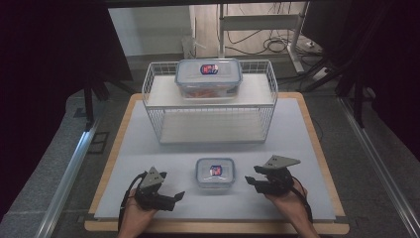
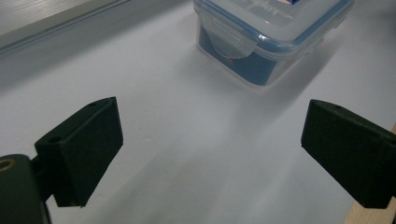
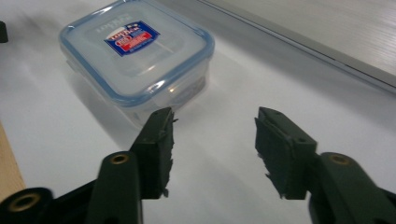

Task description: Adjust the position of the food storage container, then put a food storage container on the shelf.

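A small clear container (image 1: 214, 172) with a blue-rimmed lid and a red and blue label sits on the pale mat near the front, between my two grippers. My left gripper (image 1: 171, 187) rests to its left, jaws wide open, nothing between them. In the left gripper view the left gripper (image 2: 210, 135) points at bare mat, with the small container (image 2: 271, 37) ahead and to the right. My right gripper (image 1: 251, 174) is close to the container's right side. In the right gripper view the right gripper (image 3: 212, 135) stands open and empty, apart from the small container (image 3: 135, 56) ahead on the left.
A white wire rack (image 1: 208, 106) with two shelves stands at the back of the mat (image 1: 297, 148). A larger lidded container (image 1: 208, 77) sits on its top shelf. The board's wooden edge (image 1: 218, 227) runs along the front. Dark stands and cables lie beyond the table.
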`<state>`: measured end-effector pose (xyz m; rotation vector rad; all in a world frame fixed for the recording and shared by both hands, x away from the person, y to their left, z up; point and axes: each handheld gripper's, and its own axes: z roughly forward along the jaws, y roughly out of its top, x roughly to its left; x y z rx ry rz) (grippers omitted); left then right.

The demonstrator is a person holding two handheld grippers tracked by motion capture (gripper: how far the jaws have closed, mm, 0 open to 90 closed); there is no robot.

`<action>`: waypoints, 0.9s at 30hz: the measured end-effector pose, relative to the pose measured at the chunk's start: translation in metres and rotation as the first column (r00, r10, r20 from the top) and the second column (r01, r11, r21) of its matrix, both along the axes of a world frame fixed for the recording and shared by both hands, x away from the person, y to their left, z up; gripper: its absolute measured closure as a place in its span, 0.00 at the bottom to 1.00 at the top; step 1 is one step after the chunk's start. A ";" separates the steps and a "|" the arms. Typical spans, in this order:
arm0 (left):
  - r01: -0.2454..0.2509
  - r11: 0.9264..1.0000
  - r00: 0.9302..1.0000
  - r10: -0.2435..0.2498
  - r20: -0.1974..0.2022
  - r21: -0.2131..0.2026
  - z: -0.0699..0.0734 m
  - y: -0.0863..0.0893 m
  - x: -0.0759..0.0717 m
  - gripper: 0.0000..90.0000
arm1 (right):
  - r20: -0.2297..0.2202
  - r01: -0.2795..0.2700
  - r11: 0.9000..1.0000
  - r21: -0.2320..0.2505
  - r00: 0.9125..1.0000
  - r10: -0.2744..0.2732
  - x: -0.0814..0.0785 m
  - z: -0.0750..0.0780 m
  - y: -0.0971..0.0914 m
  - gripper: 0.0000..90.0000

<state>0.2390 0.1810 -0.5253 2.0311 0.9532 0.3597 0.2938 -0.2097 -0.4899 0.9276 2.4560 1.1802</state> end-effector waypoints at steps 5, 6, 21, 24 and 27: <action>-0.006 1.000 1.000 0.006 0.000 0.001 -0.001 0.001 0.001 0.06 | -0.008 0.001 1.000 0.000 1.000 -0.001 0.004 -0.005 -0.005 0.37; -0.006 1.000 1.000 0.006 -0.002 0.000 -0.001 0.002 0.001 0.05 | -0.005 -0.001 1.000 -0.001 1.000 0.001 0.004 -0.006 -0.005 0.35; -0.019 1.000 1.000 0.020 -0.019 0.010 -0.002 0.003 0.003 0.06 | -0.001 -0.016 0.999 -0.039 1.000 0.016 0.007 -0.014 -0.002 0.17; -0.020 1.000 0.999 0.020 -0.033 0.014 -0.002 0.003 0.005 0.07 | 0.003 -0.007 1.000 -0.026 1.000 0.007 0.007 -0.014 -0.003 0.17; -0.020 1.000 0.999 0.021 -0.045 0.018 -0.001 0.004 0.005 0.07 | 0.004 -0.006 1.000 -0.017 1.000 0.006 0.007 -0.013 -0.002 0.17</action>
